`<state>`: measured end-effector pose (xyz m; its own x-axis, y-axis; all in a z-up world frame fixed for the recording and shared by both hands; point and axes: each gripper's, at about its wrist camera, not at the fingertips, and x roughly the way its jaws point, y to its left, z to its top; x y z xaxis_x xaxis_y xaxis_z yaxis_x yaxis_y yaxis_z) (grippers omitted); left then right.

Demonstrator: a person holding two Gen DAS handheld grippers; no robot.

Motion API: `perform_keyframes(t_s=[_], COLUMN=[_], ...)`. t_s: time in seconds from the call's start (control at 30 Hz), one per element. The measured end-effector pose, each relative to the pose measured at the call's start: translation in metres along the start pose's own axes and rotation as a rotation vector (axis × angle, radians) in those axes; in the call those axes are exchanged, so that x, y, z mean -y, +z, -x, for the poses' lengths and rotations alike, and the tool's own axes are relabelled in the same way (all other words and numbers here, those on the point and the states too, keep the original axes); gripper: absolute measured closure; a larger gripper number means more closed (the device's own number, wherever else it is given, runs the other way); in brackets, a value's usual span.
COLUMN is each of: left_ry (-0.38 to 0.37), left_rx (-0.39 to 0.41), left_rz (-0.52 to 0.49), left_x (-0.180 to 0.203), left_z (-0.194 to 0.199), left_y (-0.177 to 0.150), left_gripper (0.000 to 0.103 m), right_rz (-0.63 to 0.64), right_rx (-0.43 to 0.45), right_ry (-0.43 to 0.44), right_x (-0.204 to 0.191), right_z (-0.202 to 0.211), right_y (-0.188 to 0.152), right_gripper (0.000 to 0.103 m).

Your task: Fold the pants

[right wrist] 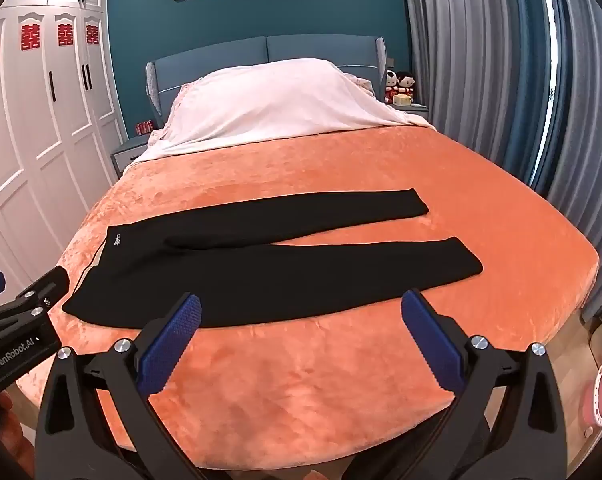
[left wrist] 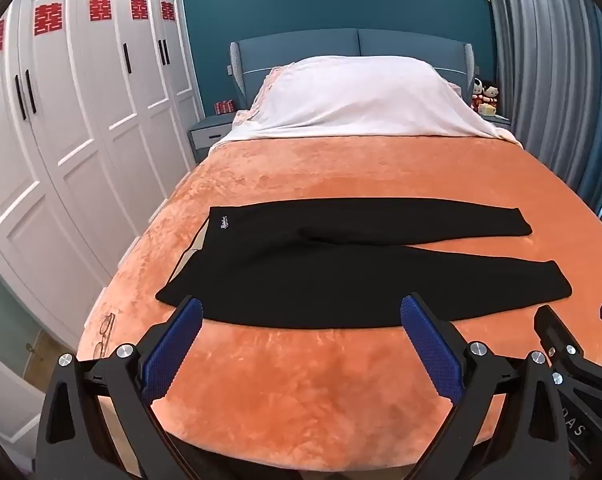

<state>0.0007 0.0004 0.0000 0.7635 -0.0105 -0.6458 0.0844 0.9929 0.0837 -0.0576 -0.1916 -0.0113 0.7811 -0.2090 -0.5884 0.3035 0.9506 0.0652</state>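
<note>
Bedroom, orange blanket (left wrist: pixel 341 392) on bed: black pants (left wrist: pixel 341 276) lie flat, legs spread, unfolded. Left gripper (left wrist: pixel 301 320) and right gripper (right wrist: pixel 301 316) both wide open, empty. All folding left.

On the side of my left gripper (right wrist: pixel 19 316), where it comes in at the edge of my right wrist view, I read "GenRobot.AI" in white on the black body. On my right gripper (left wrist: pixel 581 344), seen from the left wrist view, only the white letters "DAS" show on the black body; the rest is cut off. The white wardrobe (left wrist: pixel 81 120) left of the bed carries red double-happiness signs (left wrist: pixel 48 19), one on each door near the top. The black pants (left wrist: pixel 321 260) bear a small white logo (left wrist: pixel 223 224) near the waistband, too small for me to read.
</note>
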Motion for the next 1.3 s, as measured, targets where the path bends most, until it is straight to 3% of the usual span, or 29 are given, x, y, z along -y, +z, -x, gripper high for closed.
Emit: perform_keyframes(t_s=[0.1,0.17,0.43,0.5,1.3], left_ry=[-0.018,0.003,0.003,0.003,0.001], left_rx=[-0.028,0.018,0.019,0.018,0.016], left_rz=[0.001,-0.020,-0.028,-0.023,-0.019], left_x=[-0.001,0.005,0.009,0.006,0.005], left_z=[-0.006,0.003,0.007,0.007,0.010], left_y=[0.004,0.002,-0.004,-0.004,-0.001], left_gripper=[0.005,0.005,0.005,0.005,0.005], right_rz=[0.007,0.006,0.011,0.003,0.013], right_rx=[-0.003,-0.002,-0.010,-0.002,0.000], right_ry=[-0.009,-0.012,-0.019,0.001,-0.007], right_x=[0.000,0.001,-0.021,-0.003,-0.005], right_z=[0.000,0.001,0.003,0.008,0.008], right_y=[0.000,-0.001,0.004,-0.001,0.000], right_gripper=[0.005,0.005,0.005,0.005,0.005])
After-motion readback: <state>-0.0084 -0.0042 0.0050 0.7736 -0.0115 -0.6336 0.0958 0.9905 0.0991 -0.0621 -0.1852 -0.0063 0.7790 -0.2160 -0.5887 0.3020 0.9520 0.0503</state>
